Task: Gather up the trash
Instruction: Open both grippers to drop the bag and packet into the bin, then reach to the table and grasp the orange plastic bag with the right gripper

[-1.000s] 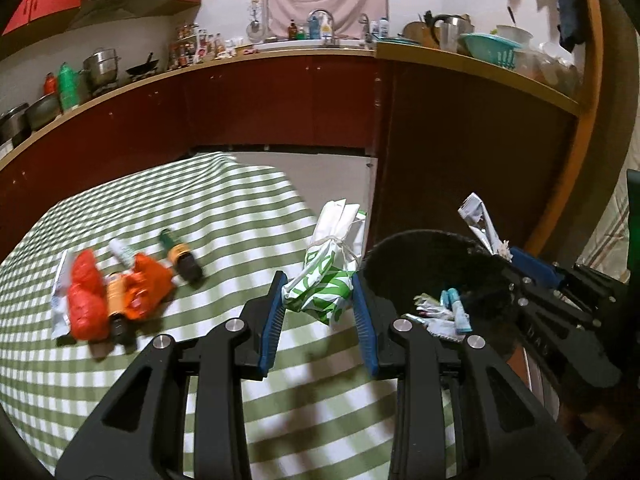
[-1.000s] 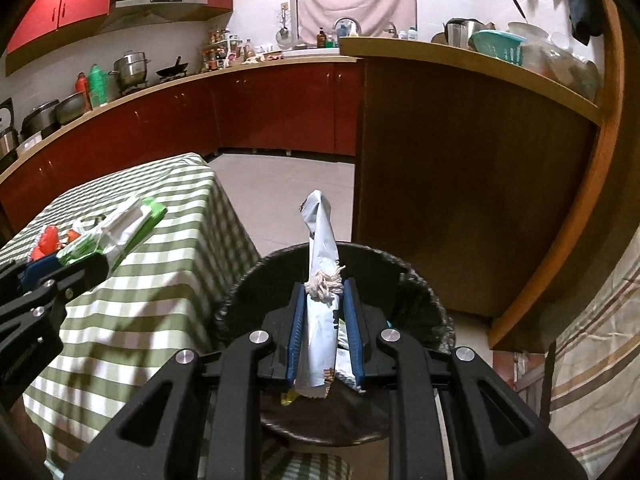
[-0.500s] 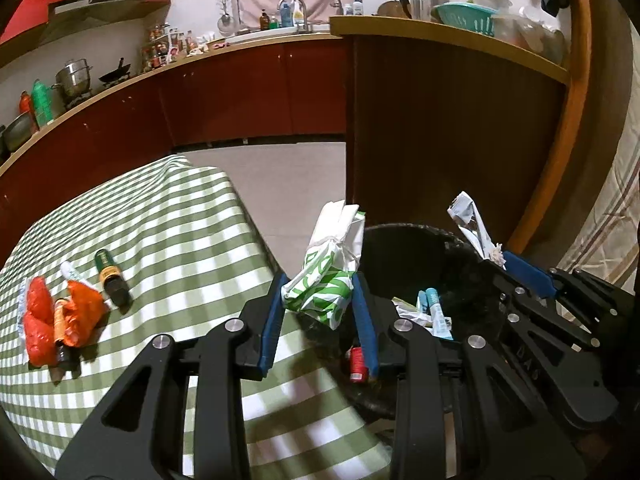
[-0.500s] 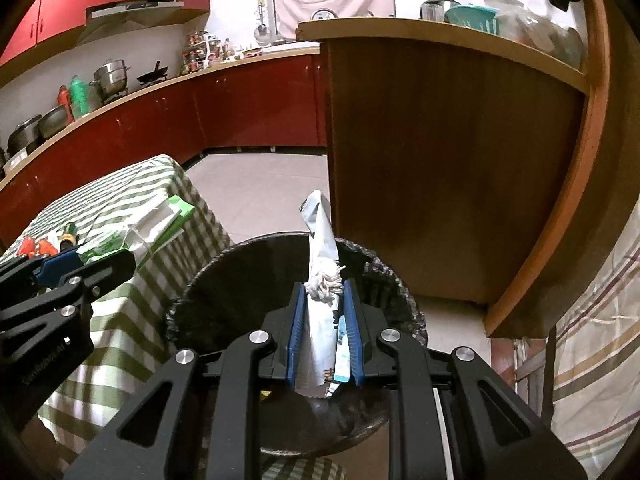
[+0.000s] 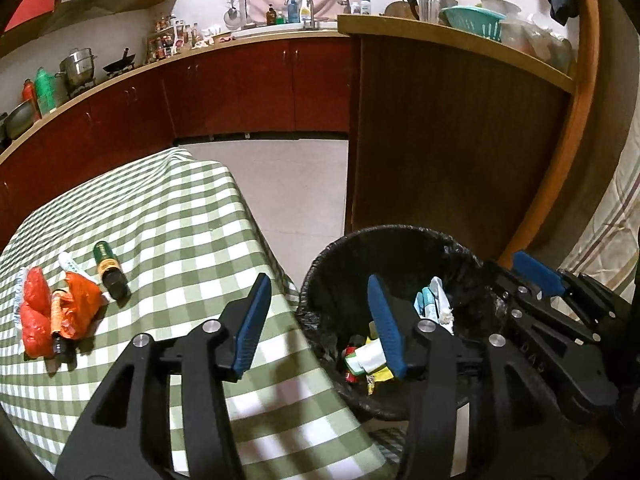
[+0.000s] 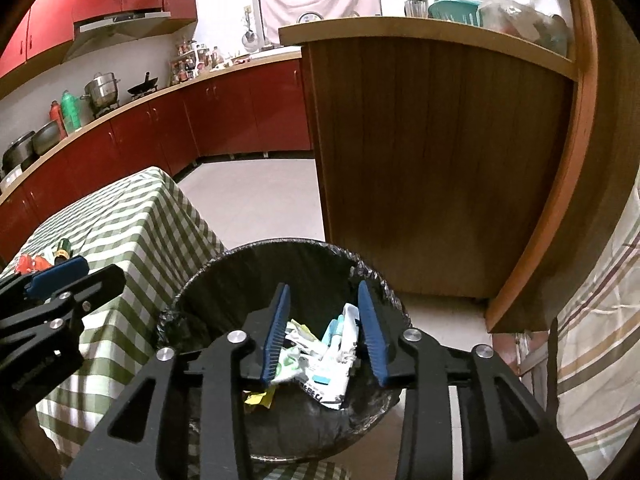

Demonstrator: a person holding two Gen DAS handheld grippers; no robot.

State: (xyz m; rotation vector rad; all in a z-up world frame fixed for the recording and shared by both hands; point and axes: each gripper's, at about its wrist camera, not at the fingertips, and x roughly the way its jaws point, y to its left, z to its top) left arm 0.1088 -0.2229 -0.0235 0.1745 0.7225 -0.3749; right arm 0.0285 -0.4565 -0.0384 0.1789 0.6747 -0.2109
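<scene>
The left gripper (image 5: 316, 316) is hanging half over the bin (image 5: 320, 268), its jaws opening with nothing between them; the right gripper (image 6: 324, 328) is poised straight above the bin's mouth, its jaws likewise opening and empty, the dropped wrappers (image 6: 320, 360) lying loose inside the bin below it; outward from the bin, the remaining trash is sitting on the checked tablecloth (image 5: 180, 216), well apart from the bin on the left gripper's side; the dark bottle (image 5: 111, 275) is lying with its long axis running away from the viewer, the orange bags (image 5: 52, 312) bunched just beside it; the left gripper is judged the nearer for the next pick.
</scene>
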